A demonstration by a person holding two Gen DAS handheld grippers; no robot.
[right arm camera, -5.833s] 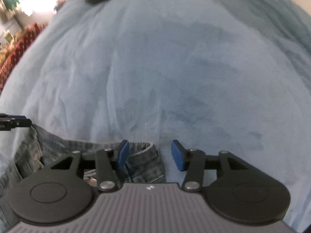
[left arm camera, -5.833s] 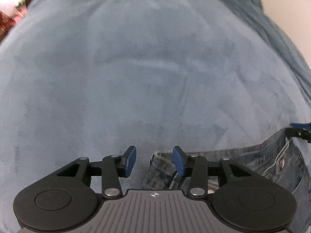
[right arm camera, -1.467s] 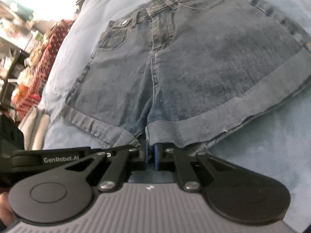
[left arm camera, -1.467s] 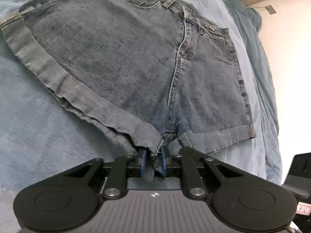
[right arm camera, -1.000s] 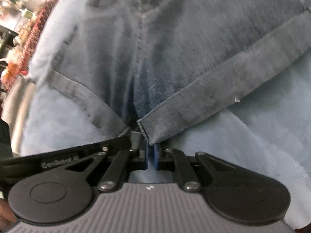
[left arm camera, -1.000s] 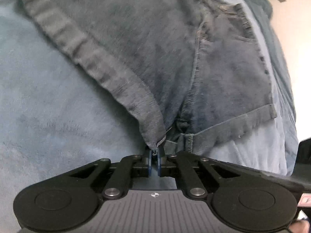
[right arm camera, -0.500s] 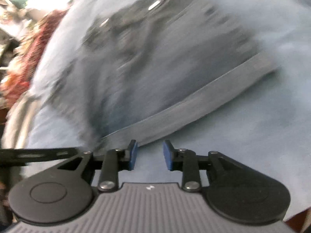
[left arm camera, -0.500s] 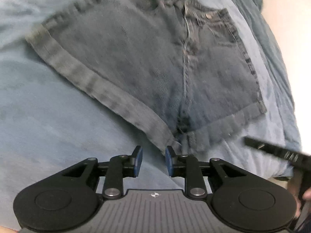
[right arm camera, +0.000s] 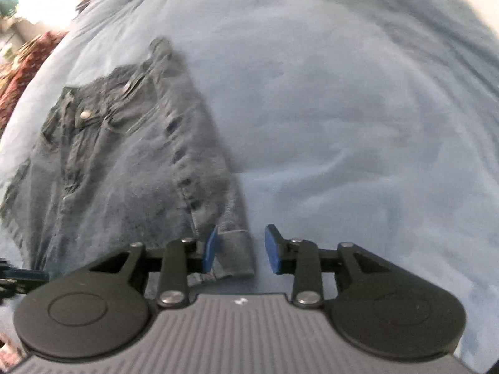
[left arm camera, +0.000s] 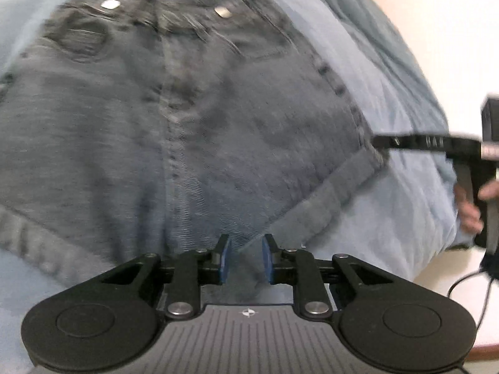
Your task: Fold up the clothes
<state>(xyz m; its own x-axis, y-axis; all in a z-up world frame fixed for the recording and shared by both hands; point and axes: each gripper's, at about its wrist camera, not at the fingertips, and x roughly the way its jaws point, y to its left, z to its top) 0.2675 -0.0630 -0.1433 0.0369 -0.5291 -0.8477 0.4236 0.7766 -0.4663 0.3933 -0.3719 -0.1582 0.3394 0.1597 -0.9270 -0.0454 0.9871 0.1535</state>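
Denim here is thick, floppy dark-blue cuffed jean shorts [left arm camera: 193, 118] lying flat on the light-blue fleece blanket [right arm camera: 343, 109]. Both the left tool [left arm camera: 244, 258] and right tool [right arm camera: 240, 247] gape, gripping nothing. Cuffed hem corners are probably the best grab, though it's blurry.

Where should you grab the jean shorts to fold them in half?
Probably by the rolled cuff at the outer corner of the denim shorts, coming in from the side seam. The right hand-held gripper sits open there, and that thick free edge lies flat on the blue blanket.
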